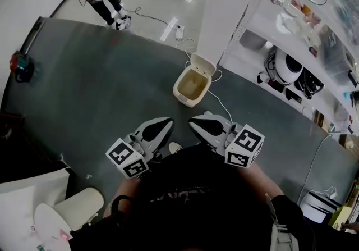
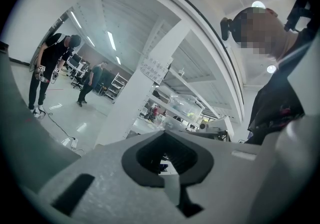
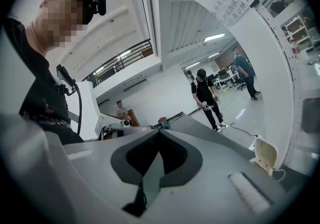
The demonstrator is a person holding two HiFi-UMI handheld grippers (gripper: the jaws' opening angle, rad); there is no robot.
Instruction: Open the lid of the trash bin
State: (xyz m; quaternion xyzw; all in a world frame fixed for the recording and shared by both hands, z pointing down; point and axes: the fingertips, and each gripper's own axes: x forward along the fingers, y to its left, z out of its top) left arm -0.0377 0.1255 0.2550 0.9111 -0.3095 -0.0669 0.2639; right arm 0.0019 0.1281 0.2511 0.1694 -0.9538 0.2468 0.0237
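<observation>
trash bin: lid up | left tool: closed | right tool: closed

Trash bin on the mat ahead of the left tongs and right tongs, shelving to its right

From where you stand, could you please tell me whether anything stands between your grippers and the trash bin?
Nothing visible blocks the way: bare grey mat lies between the left gripper, the right gripper and the trash bin. Only a thin white cable lies flat on the mat near the right gripper's path.
</observation>
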